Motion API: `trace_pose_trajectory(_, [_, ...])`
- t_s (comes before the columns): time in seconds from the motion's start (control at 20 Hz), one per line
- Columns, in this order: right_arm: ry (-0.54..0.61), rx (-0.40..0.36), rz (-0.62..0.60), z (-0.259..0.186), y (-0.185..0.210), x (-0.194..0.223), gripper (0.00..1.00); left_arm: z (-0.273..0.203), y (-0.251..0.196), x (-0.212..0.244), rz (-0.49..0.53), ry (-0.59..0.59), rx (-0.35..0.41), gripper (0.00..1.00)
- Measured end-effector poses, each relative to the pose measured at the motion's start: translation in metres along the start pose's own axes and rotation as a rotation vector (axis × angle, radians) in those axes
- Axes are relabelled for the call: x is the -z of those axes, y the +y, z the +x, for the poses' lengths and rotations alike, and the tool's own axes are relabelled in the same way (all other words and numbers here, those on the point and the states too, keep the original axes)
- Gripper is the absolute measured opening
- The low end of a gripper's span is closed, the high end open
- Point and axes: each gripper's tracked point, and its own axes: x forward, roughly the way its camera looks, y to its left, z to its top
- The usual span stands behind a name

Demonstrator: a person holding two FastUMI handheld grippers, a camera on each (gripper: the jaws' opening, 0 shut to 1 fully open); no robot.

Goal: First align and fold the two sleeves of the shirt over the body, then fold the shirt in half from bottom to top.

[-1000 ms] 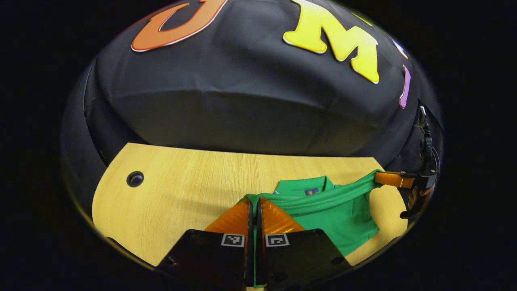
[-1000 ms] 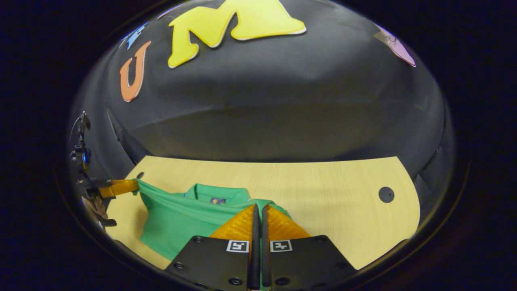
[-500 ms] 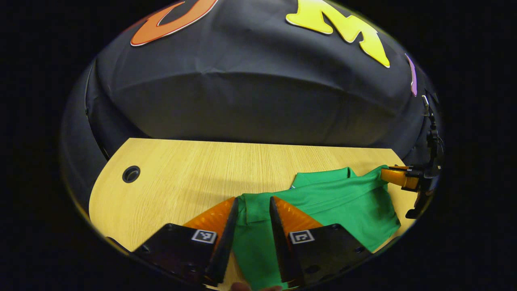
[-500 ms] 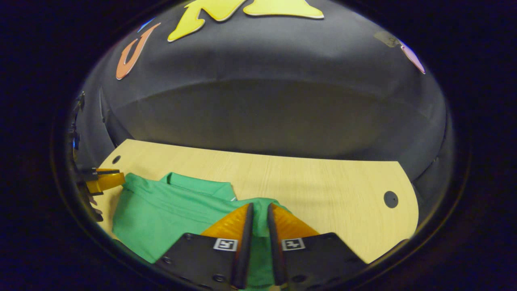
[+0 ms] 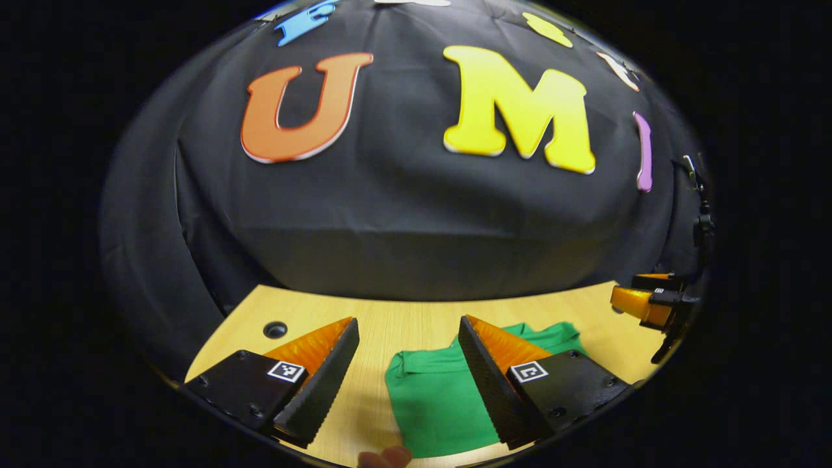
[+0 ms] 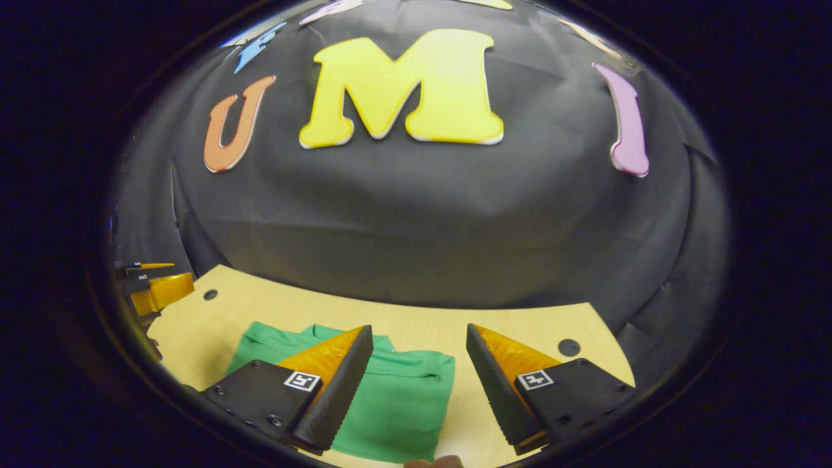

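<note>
The folded green polo shirt (image 5: 432, 400) lies on the desk (image 5: 403, 325) below both wide-open hand-held grippers, left (image 5: 406, 377) and right (image 6: 419, 383), equally near.

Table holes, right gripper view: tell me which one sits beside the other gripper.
The left hole, close beside the left gripper at the view's left edge. The right hole lies apart, on the far side of the right gripper.
</note>
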Motion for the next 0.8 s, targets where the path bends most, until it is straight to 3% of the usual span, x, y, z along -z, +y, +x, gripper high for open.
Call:
trace_pose_trajectory(0.15, [-0.09,0.011,-0.022,-0.08,0.015,-0.031,0.94,-0.062,-0.02,-0.058,0.013,-0.11,0.02,0.98])
trace_pose_trajectory(0.3, [-0.161,0.006,-0.014,-0.151,0.03,-0.048,0.95,-0.126,-0.029,-0.078,0.0,-0.161,0.012,0.98])
trace_pose_trajectory(0.5, [-0.217,0.022,0.025,-0.227,0.042,-0.048,0.92,-0.198,-0.035,-0.079,-0.059,-0.205,-0.026,1.0])
trace_pose_trajectory(0.65, [-0.242,0.039,0.038,-0.266,0.048,-0.042,0.98,-0.235,-0.036,-0.069,-0.077,-0.214,-0.037,0.98])
trace_pose_trajectory(0.8, [-0.259,0.048,0.004,-0.29,0.051,-0.032,0.92,-0.259,-0.037,-0.055,-0.062,-0.206,-0.041,0.98])
